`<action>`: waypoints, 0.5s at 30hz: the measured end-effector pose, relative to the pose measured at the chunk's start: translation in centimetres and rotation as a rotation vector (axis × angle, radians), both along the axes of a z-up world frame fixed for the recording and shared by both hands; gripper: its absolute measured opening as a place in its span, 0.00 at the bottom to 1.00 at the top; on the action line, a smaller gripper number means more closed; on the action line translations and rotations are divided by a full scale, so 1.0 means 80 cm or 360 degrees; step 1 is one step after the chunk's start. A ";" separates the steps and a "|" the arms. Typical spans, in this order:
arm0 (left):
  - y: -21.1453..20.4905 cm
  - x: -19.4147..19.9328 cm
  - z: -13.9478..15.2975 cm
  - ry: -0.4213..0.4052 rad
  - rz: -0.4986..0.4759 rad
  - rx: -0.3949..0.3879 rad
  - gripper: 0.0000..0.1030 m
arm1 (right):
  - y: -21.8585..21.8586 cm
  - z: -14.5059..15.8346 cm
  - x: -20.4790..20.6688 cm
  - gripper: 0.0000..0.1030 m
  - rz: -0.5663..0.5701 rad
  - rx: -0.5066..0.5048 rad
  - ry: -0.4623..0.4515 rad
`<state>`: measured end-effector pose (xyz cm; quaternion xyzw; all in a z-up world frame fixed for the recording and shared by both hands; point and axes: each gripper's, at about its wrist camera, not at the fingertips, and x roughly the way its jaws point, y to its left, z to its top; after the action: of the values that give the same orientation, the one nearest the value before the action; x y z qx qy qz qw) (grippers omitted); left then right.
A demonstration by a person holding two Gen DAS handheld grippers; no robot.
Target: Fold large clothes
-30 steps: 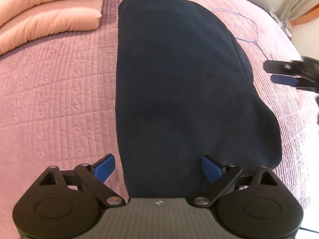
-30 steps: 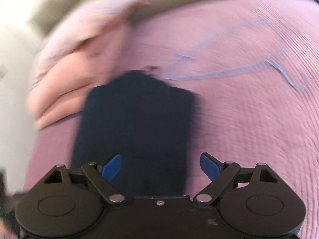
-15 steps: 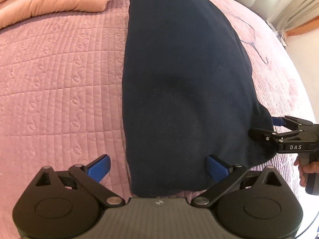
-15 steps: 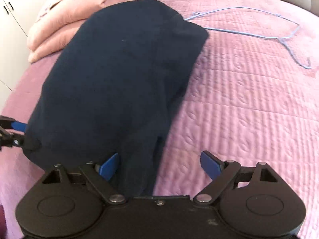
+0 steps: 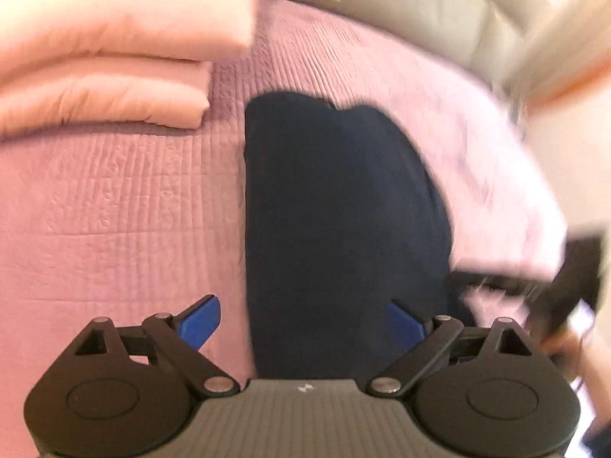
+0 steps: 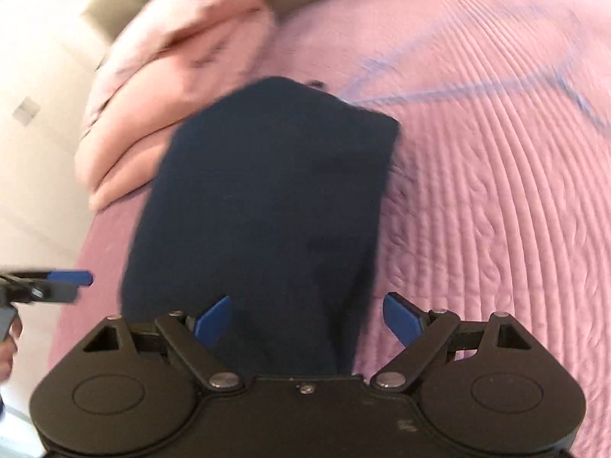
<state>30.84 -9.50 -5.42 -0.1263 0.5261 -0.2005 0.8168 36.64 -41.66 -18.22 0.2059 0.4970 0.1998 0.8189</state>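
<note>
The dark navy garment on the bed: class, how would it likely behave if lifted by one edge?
The dark navy garment would probably droop, since it lies flat with soft rounded edges on the quilted pink bedspread. Being knit-looking, it probably wouldn't slip from the fingers.

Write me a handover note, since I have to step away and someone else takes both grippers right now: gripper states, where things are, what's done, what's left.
Left gripper: jaws wide but closing, nothing pinched; the garment's near edge lies under them.
Right gripper: open, empty, over the garment's near right edge.
Navy garment: lies flat on the pink quilted bed as a long narrow panel, far end by the pink pillows. A blue wire hanger lies on the quilt to its right.
Done: folded lengthwise, judging by its shape.
Left: probably grip the near end with both grippers and fold it toward the pillows.
</note>
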 end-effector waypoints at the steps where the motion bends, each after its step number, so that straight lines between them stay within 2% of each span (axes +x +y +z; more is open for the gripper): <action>1: 0.005 0.009 -0.004 0.0005 0.0014 -0.0045 0.92 | -0.009 -0.010 0.000 0.99 -0.0034 0.0067 0.0008; 5: 0.001 0.045 -0.032 0.0061 -0.0036 -0.0063 0.92 | -0.022 -0.039 0.013 1.00 -0.0106 0.0342 0.0093; 9: -0.012 0.060 -0.055 0.0107 -0.0176 -0.0144 0.92 | -0.024 -0.053 0.022 1.00 0.0003 0.0582 0.0133; 11: -0.017 0.066 -0.065 0.0148 -0.0202 -0.0194 0.92 | -0.017 -0.051 0.029 1.00 0.0084 0.0572 0.0094; 15: -0.028 0.085 -0.081 0.0165 -0.0209 -0.0194 0.97 | 0.007 -0.052 0.041 1.00 0.0133 0.0605 0.0061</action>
<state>37.62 -11.74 -11.93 -0.1512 0.5616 -0.2784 0.7643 39.90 -41.10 -22.38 0.3399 0.4739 0.3201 0.7467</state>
